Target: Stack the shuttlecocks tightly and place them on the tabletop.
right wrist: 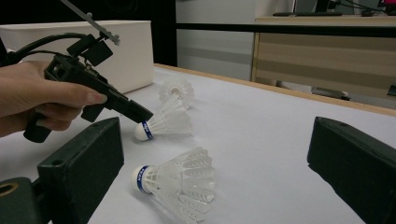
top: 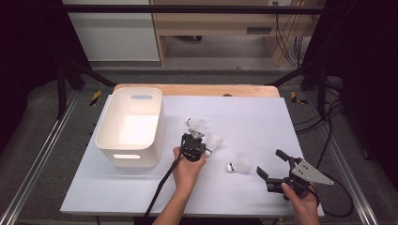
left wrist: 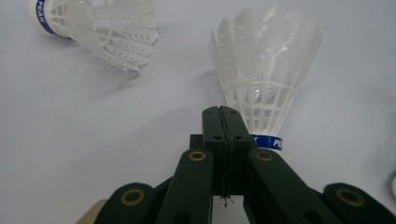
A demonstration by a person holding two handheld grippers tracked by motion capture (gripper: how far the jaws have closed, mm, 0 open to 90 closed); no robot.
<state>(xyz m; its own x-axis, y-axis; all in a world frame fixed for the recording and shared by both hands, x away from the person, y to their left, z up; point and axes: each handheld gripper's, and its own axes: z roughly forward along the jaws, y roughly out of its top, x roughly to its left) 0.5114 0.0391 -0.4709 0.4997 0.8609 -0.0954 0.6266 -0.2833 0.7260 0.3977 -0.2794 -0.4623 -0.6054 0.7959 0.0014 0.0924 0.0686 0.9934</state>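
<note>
The desk point(top: 263, 117) carries a pale sheet that covers nearly all of its top, with a strip of wood showing along the far edge. On the left part of that sheet stands a white bin point(top: 131, 125), a tall open tub with a handle slot in its near wall and another in its far wall.

The right tool point(top: 272, 166) is held low at the near right of the desk in the person's right hand point(top: 302, 201). Its jaws stand wide apart with nothing between them, and in the right gripper view they frame the nearest shuttlecock point(right wrist: 175, 179), which lies on its side on the sheet, cork to the left.

The left tool point(top: 199, 136) sits just right of the bin, held in the left hand point(top: 187, 168). In the left gripper view its jaws are pressed flat together with nothing pinched between them, and their tip lies just beside the blue-banded cork end of the middle shuttlecock point(left wrist: 264, 74), whether touching it I cannot tell. That shuttlecock lies on the sheet near the desk's middle, its feathers pointing away from the tool.

A third shuttlecock point(top: 196, 124) lies on its side just beyond, close to the bin's right wall.
</note>
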